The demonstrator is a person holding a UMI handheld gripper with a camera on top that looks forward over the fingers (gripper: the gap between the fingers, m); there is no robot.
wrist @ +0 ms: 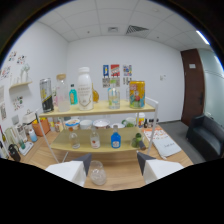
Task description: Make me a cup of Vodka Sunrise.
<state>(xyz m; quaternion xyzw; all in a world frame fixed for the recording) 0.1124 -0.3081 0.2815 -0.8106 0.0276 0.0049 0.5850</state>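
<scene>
Between my gripper's [114,161] two fingers, which stand spread well apart with nothing pinched, a clear glass [97,173] rests on the wooden table [125,175], closer to the left finger [85,161] than to the right, with open space on both sides. Beyond it stands a two-tier rack [100,109]. On its upper shelf I can pick out a dark can [46,95], a clear bottle [62,93], a tall white bottle [85,89], a small clear bottle [114,97] and a yellow can [136,94]; the lower shelf carries smaller pieces, among them a blue-labelled bottle [115,138] and a stemmed glass [74,137]. I cannot read any label from here, so I cannot say which vessel holds the vodka, and I judge that the drink is not begun, as the glass looks empty. The risks I see: closing off-centre would shove the glass sideways or tip it, since the left finger would meet it first; glass on smooth wood may skid. Reaching over to the rack, I could clip the glass with a finger. The upper shelf is crowded, so pulling one bottle could topple its neighbour off the edge.
</scene>
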